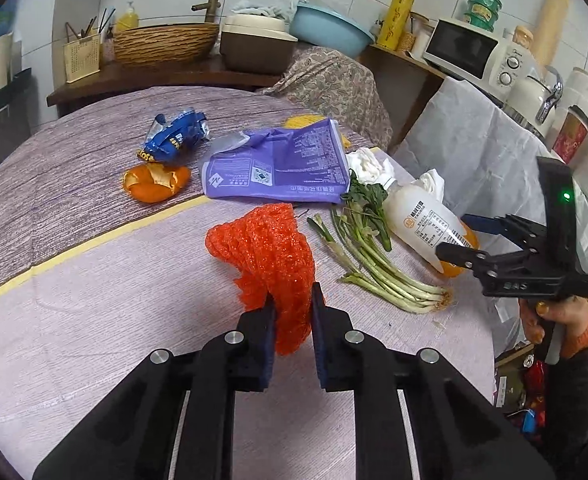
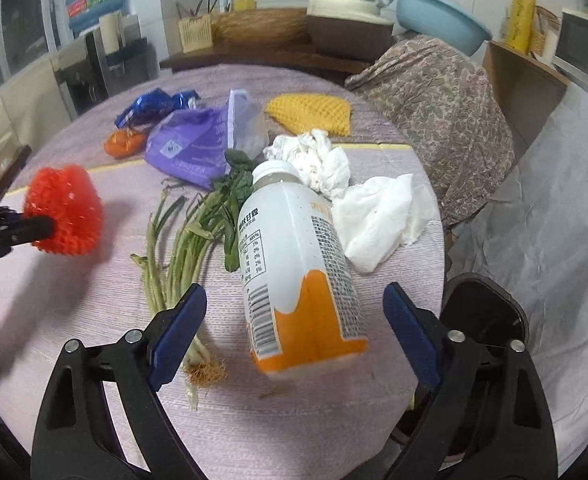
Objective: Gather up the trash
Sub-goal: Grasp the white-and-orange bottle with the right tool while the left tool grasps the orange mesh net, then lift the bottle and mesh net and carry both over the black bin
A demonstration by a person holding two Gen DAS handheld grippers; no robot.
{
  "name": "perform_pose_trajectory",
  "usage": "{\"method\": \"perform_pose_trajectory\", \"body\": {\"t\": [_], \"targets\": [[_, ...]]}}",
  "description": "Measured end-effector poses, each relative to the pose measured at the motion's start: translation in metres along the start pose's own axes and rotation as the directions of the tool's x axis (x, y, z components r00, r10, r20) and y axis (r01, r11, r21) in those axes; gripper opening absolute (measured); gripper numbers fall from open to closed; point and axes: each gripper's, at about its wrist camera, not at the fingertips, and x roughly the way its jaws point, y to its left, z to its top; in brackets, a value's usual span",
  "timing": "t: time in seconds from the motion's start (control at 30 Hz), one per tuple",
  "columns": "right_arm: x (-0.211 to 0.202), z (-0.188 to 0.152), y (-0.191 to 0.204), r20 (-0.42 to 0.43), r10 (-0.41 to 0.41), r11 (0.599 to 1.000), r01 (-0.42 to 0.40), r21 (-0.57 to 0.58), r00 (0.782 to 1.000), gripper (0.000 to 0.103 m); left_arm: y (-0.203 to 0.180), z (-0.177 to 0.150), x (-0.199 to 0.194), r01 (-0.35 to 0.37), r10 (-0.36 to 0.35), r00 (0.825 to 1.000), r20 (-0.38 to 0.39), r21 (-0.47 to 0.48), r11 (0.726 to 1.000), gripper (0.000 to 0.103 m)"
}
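My left gripper [image 1: 292,300] is shut on a red foam net [image 1: 268,248] and holds it over the table; the net also shows in the right wrist view [image 2: 68,210]. My right gripper [image 2: 295,312] is open, its fingers either side of a white and orange plastic bottle [image 2: 297,276] lying on the table; the bottle also shows in the left wrist view [image 1: 421,216]. Vegetable stalks [image 2: 186,240] lie left of the bottle. Crumpled white tissues [image 2: 357,196] lie to its right.
A purple plastic bag [image 1: 278,164], orange peel [image 1: 156,182], a blue wrapper [image 1: 176,134] and a yellow foam net [image 2: 311,114] lie further back on the round table [image 1: 94,300]. A dark bin [image 2: 485,316] stands below the table's right edge. A counter with a basket and basin stands behind.
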Motion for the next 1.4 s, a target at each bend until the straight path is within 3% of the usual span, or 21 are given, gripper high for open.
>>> {"method": "perform_pose_trajectory", "body": {"t": [0.07,0.23,0.27,0.4,0.77,0.97,1.13,1.27,1.4], "targets": [[0.011,0.006,0.005,-0.044,-0.005,1.0,0.004,-0.027,0.999,0.073,0.001,-0.002,0.0,0.003,-0.003,1.0,-0.002,-0.003,1.0,0.016],[0.033,0.011,0.015,-0.112,-0.044,0.996,0.034,-0.085,0.993,0.069,-0.001,-0.005,0.003,0.015,-0.015,1.0,-0.009,-0.003,1.0,0.016],[0.035,0.01,0.015,-0.118,-0.046,0.996,0.036,-0.087,0.992,0.062,-0.002,-0.005,0.004,0.015,-0.015,1.0,-0.011,-0.003,1.0,0.016],[0.035,0.006,0.016,-0.116,-0.039,0.997,0.03,-0.071,0.993,0.062,-0.004,-0.006,0.005,0.022,-0.022,1.0,-0.013,0.002,1.0,0.016],[-0.016,-0.027,0.007,0.036,0.031,0.998,-0.033,0.046,0.999,0.062,-0.019,-0.006,-0.003,0.058,-0.058,0.998,-0.002,0.02,0.998,0.016],[-0.053,-0.055,-0.013,0.16,0.101,0.977,-0.128,0.17,0.982,0.062,-0.056,-0.002,-0.006,0.116,-0.118,0.993,0.012,0.088,0.989,0.016],[-0.075,-0.086,-0.037,0.247,0.05,0.948,-0.124,0.292,0.968,0.062,-0.101,0.002,0.0,0.188,-0.19,0.982,-0.005,0.163,0.969,0.016],[-0.088,-0.114,-0.066,0.27,-0.042,0.914,-0.073,0.399,0.962,0.062,-0.144,0.004,0.018,0.258,-0.254,0.966,-0.045,0.229,0.939,0.016],[-0.089,-0.14,-0.1,0.21,-0.198,0.865,0.07,0.497,0.957,0.062,-0.183,0.009,0.046,0.357,-0.336,0.933,-0.126,0.235,0.904,0.016]]}}
